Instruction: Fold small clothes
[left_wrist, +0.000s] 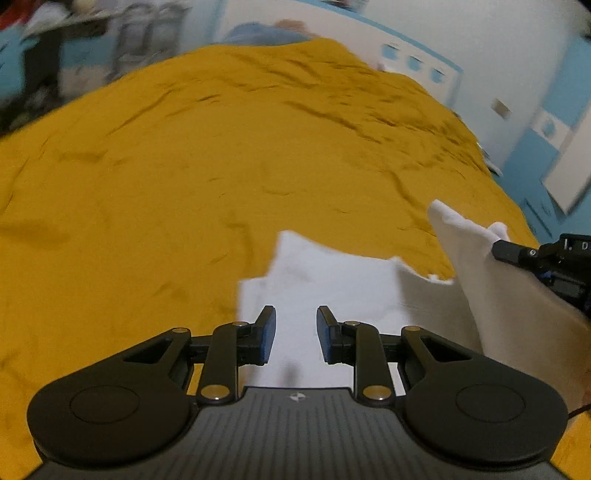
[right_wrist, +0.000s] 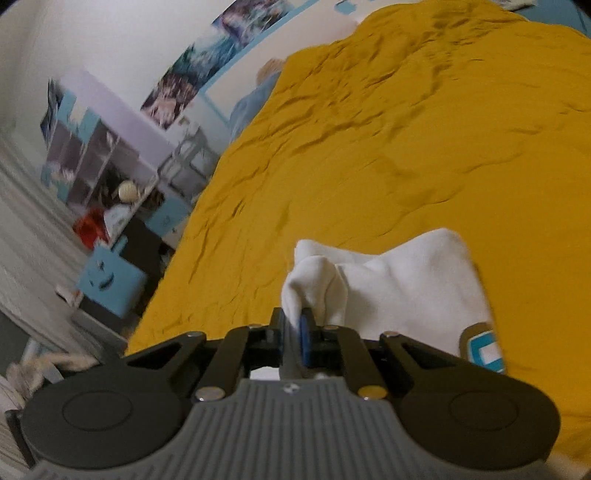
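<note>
A: Starting at the left, where does the left gripper stand?

B: It hovers low over the white garment, its jaws apart with a moderate gap and nothing between them. The cloth lies partly flat on the yellow bedspread, near the front edge of the bed.

A: And the right gripper?

B: Its jaws are closed tight on a bunched edge of the same garment, and that side rises off the bed as a lifted flap. A blue and white printed patch shows on the cloth near the gripper's right side.

A: So which step does this look like?

B: Likely the first fold: one side is raised to be carried over the flat part. The next move seems to call for the left gripper to pin or pinch the near edge, so the cloth does not drag while the flap goes across.

A: Anything in the way?

B: The bedspread is rumpled, which may catch the fabric. The blue box with a face and the shelves stand off the bed, well apart from the work.
</note>
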